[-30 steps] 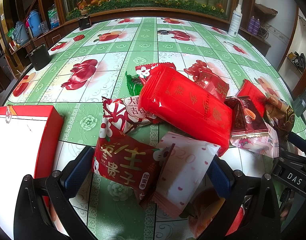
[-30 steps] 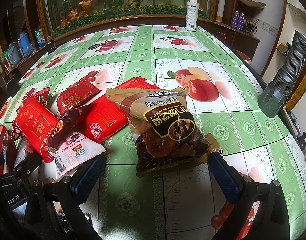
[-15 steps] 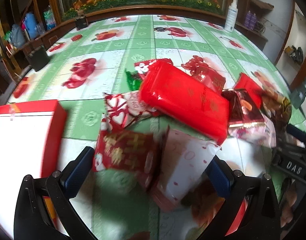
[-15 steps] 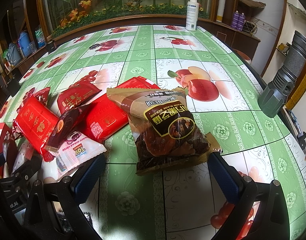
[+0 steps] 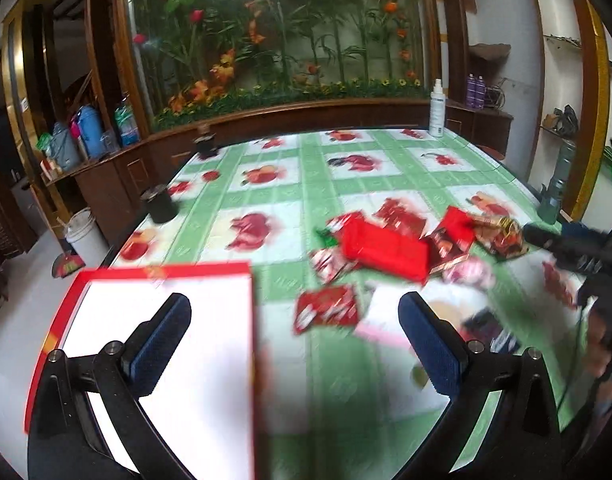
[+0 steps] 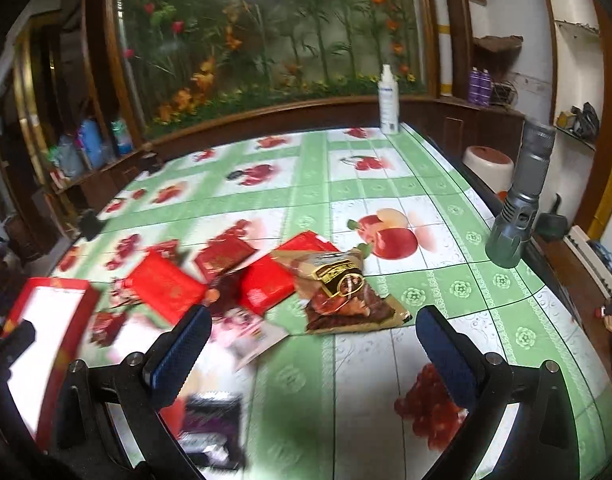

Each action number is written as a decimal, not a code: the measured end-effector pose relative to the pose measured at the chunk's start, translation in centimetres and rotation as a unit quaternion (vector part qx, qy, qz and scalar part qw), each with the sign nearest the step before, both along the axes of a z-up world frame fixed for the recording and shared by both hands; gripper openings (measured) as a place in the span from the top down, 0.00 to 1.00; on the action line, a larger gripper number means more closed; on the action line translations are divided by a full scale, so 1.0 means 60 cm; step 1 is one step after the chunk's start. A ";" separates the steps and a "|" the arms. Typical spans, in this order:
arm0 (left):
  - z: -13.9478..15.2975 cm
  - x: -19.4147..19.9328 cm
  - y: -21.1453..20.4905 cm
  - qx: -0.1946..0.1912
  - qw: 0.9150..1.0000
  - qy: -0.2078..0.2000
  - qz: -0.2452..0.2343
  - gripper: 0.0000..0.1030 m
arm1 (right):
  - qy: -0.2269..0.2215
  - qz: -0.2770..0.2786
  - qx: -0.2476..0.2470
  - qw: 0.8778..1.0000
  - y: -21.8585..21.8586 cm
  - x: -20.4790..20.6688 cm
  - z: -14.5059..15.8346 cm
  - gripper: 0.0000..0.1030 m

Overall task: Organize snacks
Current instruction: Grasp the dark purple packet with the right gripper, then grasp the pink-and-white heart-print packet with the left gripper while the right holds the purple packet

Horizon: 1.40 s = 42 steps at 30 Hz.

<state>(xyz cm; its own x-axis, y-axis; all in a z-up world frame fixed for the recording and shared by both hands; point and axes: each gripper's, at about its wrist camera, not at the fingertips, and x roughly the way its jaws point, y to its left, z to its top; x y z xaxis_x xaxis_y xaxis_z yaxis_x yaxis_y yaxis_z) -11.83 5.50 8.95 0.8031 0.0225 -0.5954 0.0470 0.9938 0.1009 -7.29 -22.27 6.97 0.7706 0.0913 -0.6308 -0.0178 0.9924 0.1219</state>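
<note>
Red-walled and white inside, the open box (image 5: 162, 344) sits at the table's left, under the left gripper (image 5: 294, 344), whose jaws are spread and empty. Nothing seems packed yet; the next move likely calls for dropping onto a packet. Right of the box, the snack pile (image 5: 386, 244) lies mid-table, its big red pack's long axis slanting toward the near right. The right gripper (image 6: 310, 344) hangs spread over the brown date bag (image 6: 342, 292).
</note>
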 end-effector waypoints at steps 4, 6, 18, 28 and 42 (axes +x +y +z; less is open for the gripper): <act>-0.025 -0.022 0.042 -0.027 0.999 0.022 0.017 0.00 | 0.026 0.029 -0.018 0.999 0.019 -0.022 0.010 0.00; -0.040 -0.026 0.055 -0.033 0.999 0.033 0.024 0.00 | 0.039 0.047 -0.028 0.998 0.038 -0.033 0.002 0.00; -0.066 -0.045 0.079 -0.049 0.997 0.055 0.029 0.00 | 0.134 0.099 -0.081 0.983 0.142 -0.033 -0.072 0.20; -0.071 -0.025 0.052 -0.048 0.995 0.087 -0.022 0.00 | 0.161 0.090 -0.076 0.980 0.137 -0.017 -0.092 0.40; -0.068 0.024 -0.037 0.003 0.986 0.120 -0.113 0.00 | 0.142 0.091 0.017 0.985 0.038 0.009 -0.079 0.67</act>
